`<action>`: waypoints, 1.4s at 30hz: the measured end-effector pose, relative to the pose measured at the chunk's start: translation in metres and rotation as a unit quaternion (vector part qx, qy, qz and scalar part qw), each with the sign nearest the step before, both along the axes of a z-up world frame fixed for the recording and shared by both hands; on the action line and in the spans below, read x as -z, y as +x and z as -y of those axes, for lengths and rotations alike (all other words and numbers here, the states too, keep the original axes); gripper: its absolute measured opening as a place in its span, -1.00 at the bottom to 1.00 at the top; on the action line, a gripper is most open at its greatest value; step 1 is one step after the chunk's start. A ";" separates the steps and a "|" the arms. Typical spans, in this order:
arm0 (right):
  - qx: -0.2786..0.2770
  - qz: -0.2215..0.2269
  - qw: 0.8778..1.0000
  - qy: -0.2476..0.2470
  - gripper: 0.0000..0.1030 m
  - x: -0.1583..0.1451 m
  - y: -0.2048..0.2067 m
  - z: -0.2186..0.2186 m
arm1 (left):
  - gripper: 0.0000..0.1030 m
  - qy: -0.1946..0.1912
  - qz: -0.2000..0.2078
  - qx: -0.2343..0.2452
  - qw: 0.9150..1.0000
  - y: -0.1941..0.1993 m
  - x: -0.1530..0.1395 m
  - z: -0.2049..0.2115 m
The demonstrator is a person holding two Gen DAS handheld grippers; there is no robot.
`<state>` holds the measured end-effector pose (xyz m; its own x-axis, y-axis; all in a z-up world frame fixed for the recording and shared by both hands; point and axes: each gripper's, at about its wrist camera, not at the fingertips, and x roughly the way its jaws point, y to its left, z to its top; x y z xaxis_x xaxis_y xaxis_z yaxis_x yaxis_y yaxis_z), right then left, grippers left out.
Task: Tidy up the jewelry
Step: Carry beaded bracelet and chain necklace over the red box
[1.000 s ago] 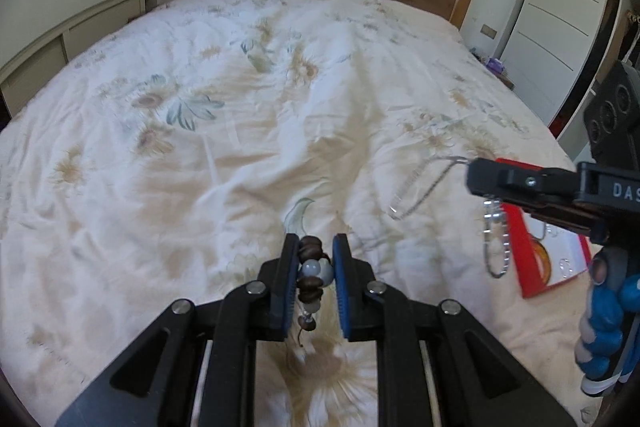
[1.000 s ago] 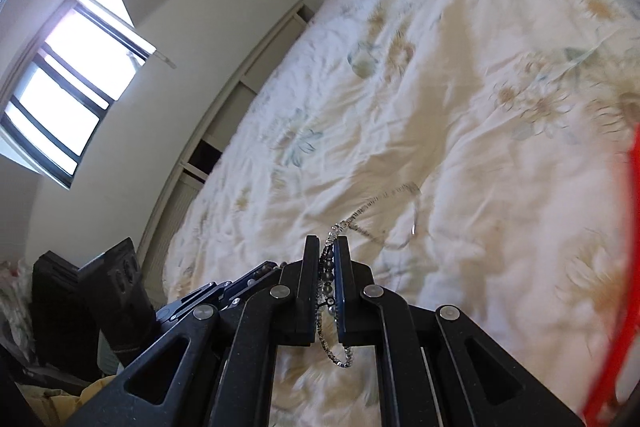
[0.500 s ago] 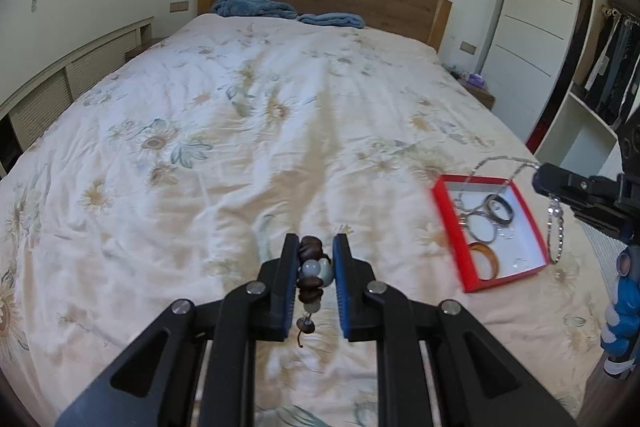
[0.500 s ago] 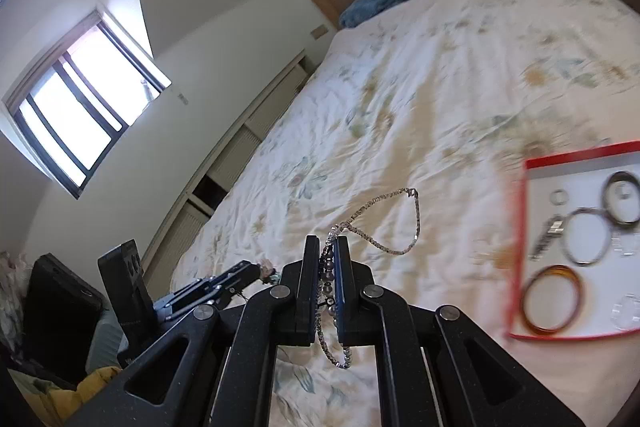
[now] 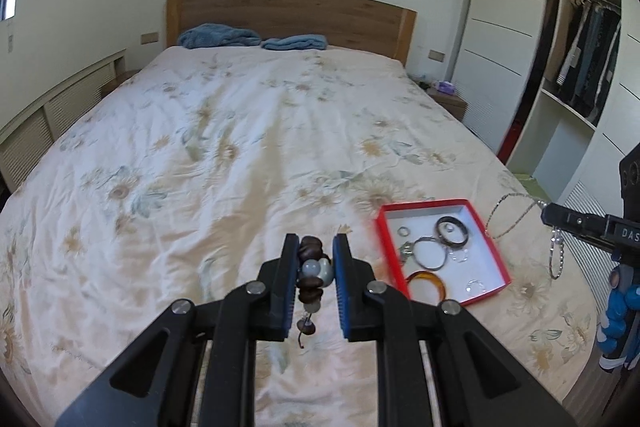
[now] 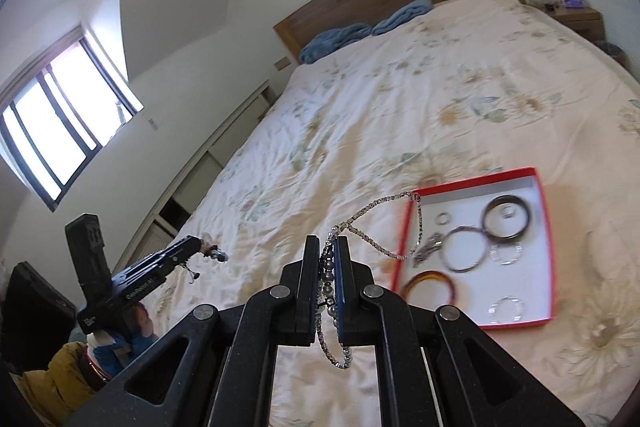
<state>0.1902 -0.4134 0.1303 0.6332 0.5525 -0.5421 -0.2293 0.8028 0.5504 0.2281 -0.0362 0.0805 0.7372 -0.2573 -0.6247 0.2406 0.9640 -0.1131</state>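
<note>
Both wrist views: shared red tray (image 5: 486,243)

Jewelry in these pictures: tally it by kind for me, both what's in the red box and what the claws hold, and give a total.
In the red box:
Bangles, dark, silver, amber: 3
Small metal rings: 2
Clear rings: 2
Silver clump, kind unclear: 1
Held:
Beaded bracelet, left claw: 1
Silver chain, right claw: 1
Total: 10

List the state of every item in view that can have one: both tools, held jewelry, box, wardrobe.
Left tool: shut on the beaded bracelet.
Right tool: shut on the silver chain, which hangs clear of the bed.
Red box: lidless, holding bangles and rings.
Wardrobe: open, clothes hanging inside.
</note>
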 end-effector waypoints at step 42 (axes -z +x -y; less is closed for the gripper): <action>0.023 -0.054 0.996 -0.061 -0.86 0.090 0.065 0.059 | -0.70 0.035 -0.071 0.096 0.992 0.073 0.094 0.176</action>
<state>0.2550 -0.4723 0.0405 0.5903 0.4502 -0.6700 -0.1355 0.8735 0.4676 0.3016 -0.2119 -0.0133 0.5827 -0.3364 -0.7398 0.4066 0.9088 -0.0930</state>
